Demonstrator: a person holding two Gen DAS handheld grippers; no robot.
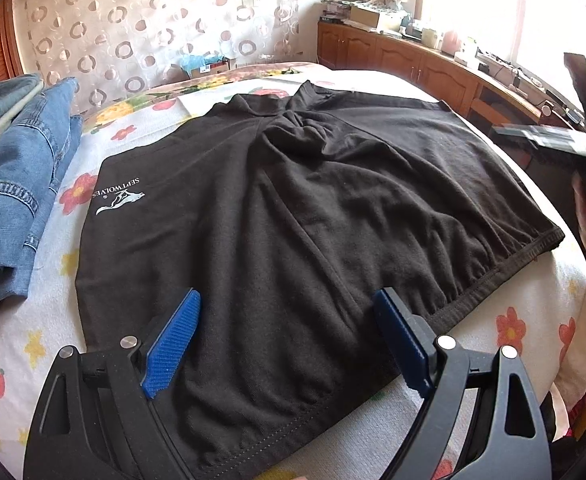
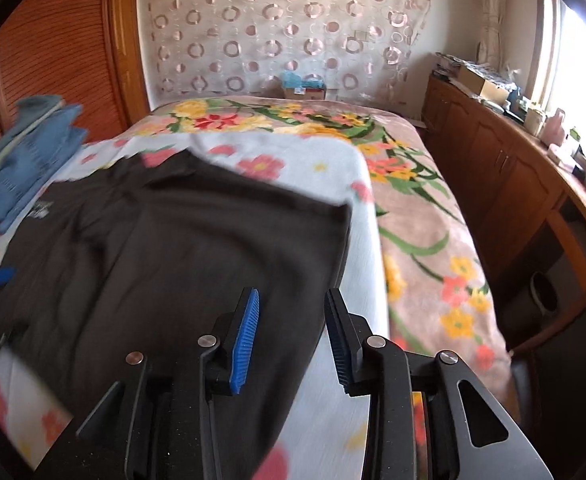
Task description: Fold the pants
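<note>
Black pants (image 1: 293,200) lie spread flat on the bed's flowered white sheet (image 1: 53,320), white logo near their left edge and the elastic waistband toward the near right side, with a pile of blue jeans (image 1: 17,160) just beside them on the left. The left gripper (image 1: 285,320) hovers over the near part of the pants, its jaws wide apart and holding nothing. The right gripper (image 2: 291,320) sits above the pants' right edge, jaws partly open and empty.
</note>
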